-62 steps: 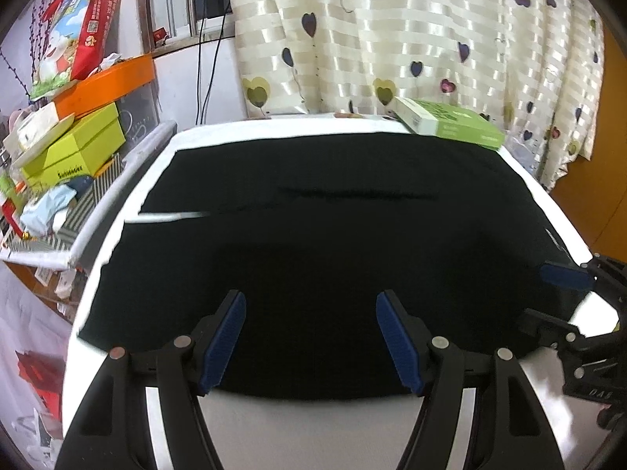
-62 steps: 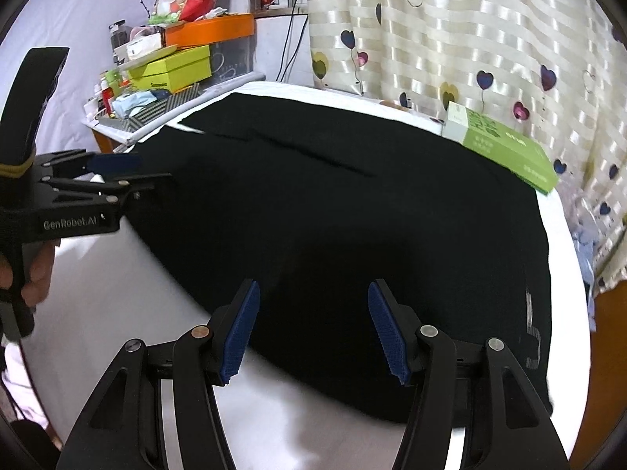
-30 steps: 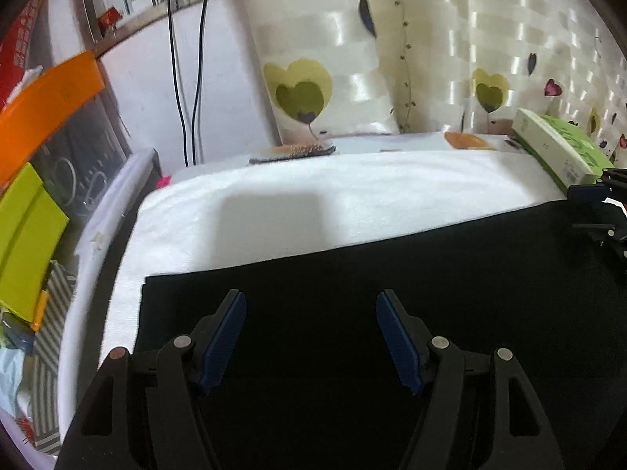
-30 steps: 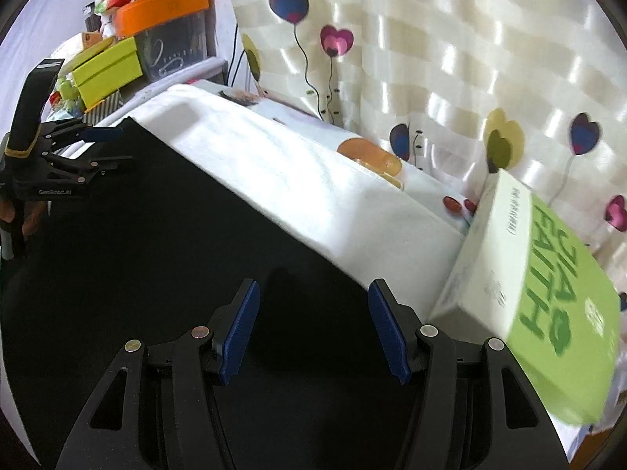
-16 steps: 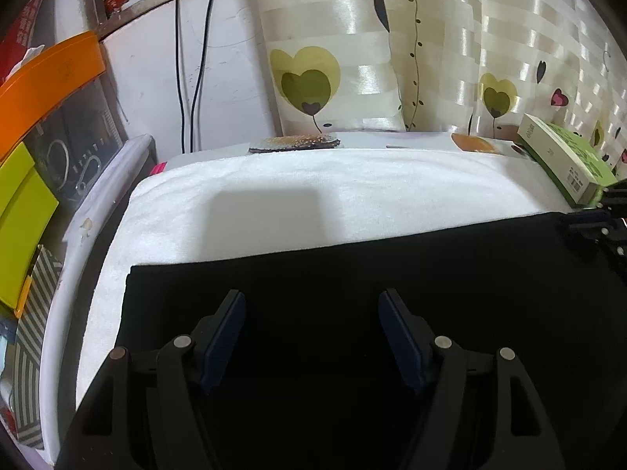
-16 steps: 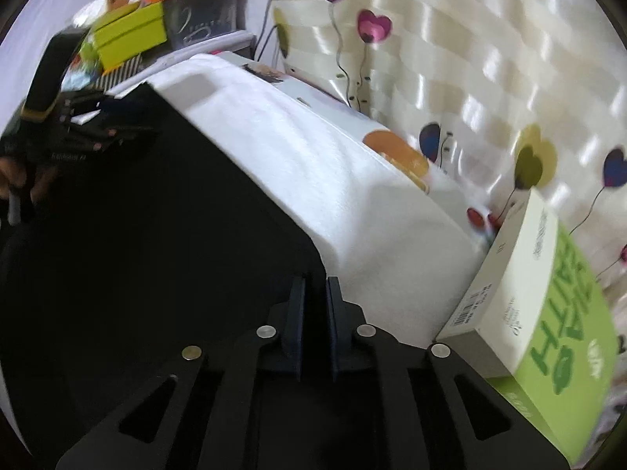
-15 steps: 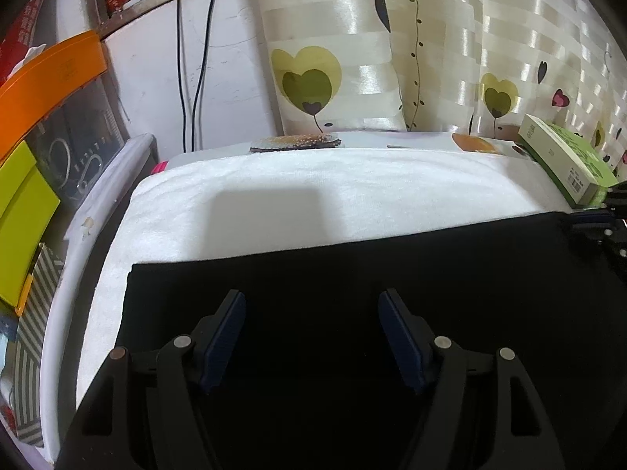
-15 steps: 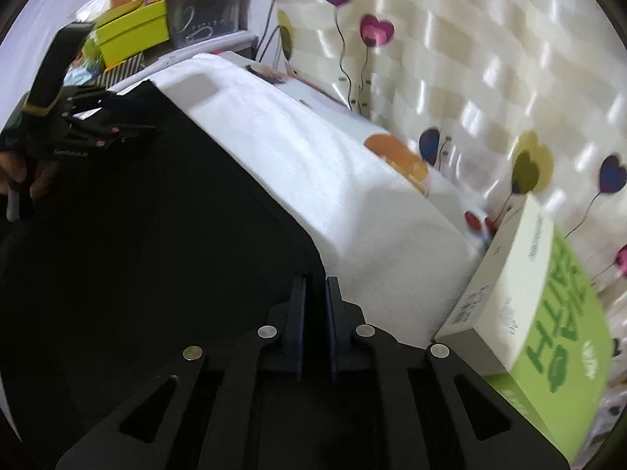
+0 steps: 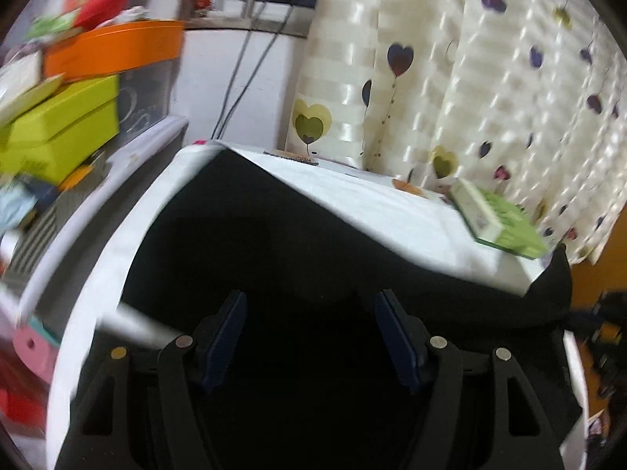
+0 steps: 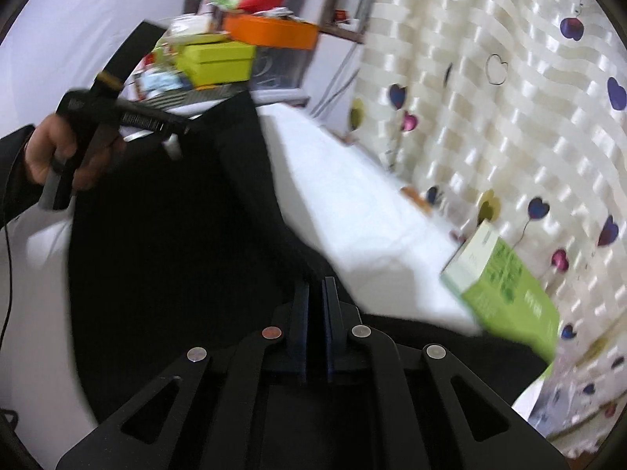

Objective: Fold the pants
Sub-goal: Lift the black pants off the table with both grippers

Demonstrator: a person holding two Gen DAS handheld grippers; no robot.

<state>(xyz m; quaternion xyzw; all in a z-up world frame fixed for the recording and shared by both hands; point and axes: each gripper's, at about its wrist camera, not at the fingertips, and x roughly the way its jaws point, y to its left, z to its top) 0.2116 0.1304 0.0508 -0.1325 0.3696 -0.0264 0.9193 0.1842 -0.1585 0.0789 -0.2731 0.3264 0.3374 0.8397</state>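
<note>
Right tongs (image 10: 315, 315) pinched on pants (image 10: 176, 235) edge | left tongs (image 9: 309, 337) wide, gripping nothing | risk: one-sided lift skews fold, cloth sweeps green box (image 10: 505, 286) off surface (image 10: 352, 196)

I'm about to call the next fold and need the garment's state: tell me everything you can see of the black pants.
The black pants are plain, dark, matte fabric with no visible detail. They are spread over the white covered surface, with the far edge lifted off it and sagging between both sides. The right gripper is shut on that edge. The left gripper is open, its fingers over the cloth; motion blur hides whether they touch. A green box lies beside the pants.
</note>
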